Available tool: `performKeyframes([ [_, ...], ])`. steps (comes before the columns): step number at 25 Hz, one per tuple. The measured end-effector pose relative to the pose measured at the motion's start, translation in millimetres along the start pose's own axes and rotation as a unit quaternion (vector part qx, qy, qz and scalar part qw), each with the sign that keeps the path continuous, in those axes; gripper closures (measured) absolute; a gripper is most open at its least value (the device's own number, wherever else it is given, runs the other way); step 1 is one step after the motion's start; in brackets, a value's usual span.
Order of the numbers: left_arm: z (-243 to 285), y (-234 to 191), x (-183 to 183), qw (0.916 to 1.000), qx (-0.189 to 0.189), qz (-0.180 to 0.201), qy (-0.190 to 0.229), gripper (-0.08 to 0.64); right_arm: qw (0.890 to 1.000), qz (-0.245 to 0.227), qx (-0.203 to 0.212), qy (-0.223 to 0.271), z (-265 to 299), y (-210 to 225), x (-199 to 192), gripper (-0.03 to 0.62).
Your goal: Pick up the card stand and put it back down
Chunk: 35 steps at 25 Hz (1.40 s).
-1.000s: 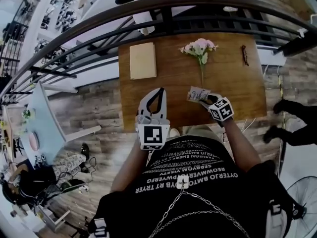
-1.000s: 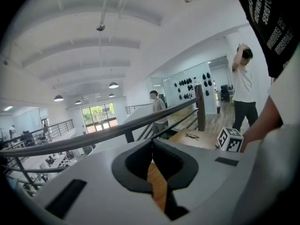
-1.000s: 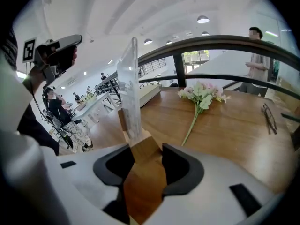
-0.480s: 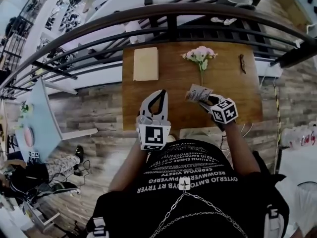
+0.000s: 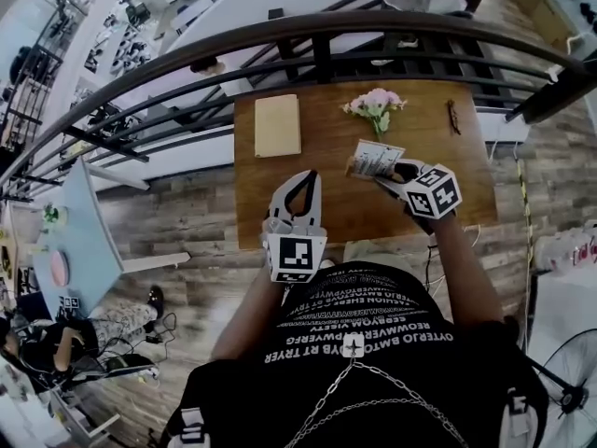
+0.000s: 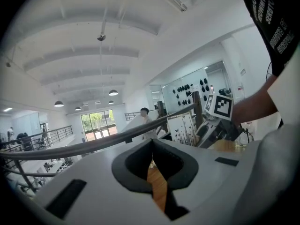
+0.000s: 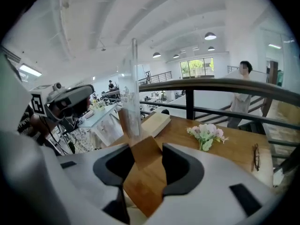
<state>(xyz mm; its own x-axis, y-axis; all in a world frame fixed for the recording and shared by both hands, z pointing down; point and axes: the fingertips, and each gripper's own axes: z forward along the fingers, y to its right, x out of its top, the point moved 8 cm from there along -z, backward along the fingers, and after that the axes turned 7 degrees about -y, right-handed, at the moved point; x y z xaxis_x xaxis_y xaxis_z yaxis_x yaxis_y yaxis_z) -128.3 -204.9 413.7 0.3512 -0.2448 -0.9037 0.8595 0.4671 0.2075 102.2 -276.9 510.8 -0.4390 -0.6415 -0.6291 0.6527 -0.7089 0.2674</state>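
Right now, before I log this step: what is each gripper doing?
Left gripper: closed, empty.
Right gripper: closed on the card stand, by its wooden base.

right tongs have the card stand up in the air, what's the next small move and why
Probably lower it straight down to the table. The right tongs are clamped on the card stand's wooden base, its clear panel upright, and the tabletop lies well below it. The wood beneath, short of the flowers, looks free.
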Motion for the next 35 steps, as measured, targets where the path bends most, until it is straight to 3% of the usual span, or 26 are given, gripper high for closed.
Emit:
performKeyframes([
  [12, -18, 6, 2, 0.9997, -0.015, 0.009, 0.015, 0.532, 0.999, -0.028, -0.010, 0.035, -42, -16, 44, 0.400],
  [35, -11, -2, 9, 0.9998, -0.014, -0.005, 0.012, 0.532, 0.999, -0.026, -0.010, 0.039, -32, -2, 50, 0.400],
])
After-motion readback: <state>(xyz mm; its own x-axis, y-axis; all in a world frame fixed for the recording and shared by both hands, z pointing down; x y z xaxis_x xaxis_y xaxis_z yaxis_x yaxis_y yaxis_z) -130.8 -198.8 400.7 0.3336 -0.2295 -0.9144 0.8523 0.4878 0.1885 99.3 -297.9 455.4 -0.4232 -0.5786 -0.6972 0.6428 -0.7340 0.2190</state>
